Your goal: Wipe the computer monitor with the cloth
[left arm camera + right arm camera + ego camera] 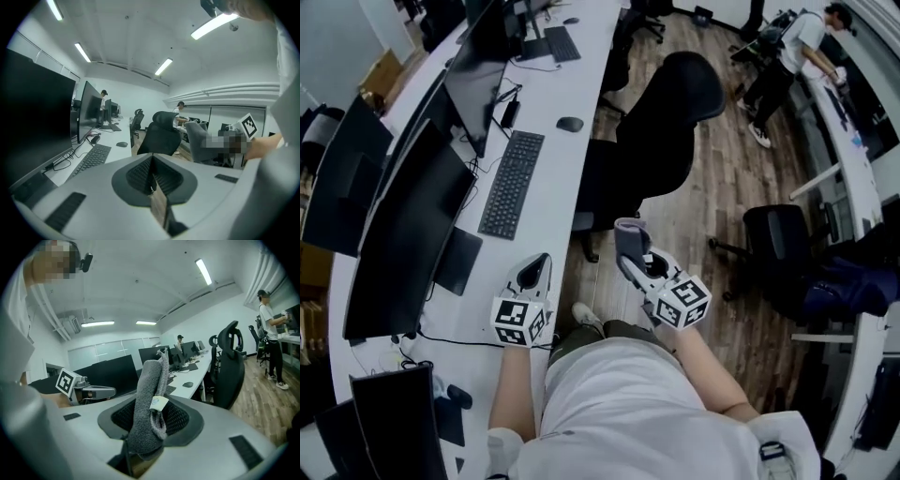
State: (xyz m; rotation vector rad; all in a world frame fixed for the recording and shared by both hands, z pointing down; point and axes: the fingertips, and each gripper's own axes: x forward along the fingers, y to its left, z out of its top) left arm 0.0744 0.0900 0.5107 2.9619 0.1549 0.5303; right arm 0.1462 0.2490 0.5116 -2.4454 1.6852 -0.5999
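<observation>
Grey cloth (149,394) pinched in right tool (636,258); left tool (152,173) pressed together, empty, near black monitor (403,234)

1. Long white curved desk (581,84) along left side.
2. Brown wood-plank floor (722,197); black high-back office chair (675,122) just beside desk.
3. White ceiling, long strip lights (161,66) lit.

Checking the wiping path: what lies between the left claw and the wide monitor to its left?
Head view: only bare white desk between the left claw and the monitor.
</observation>
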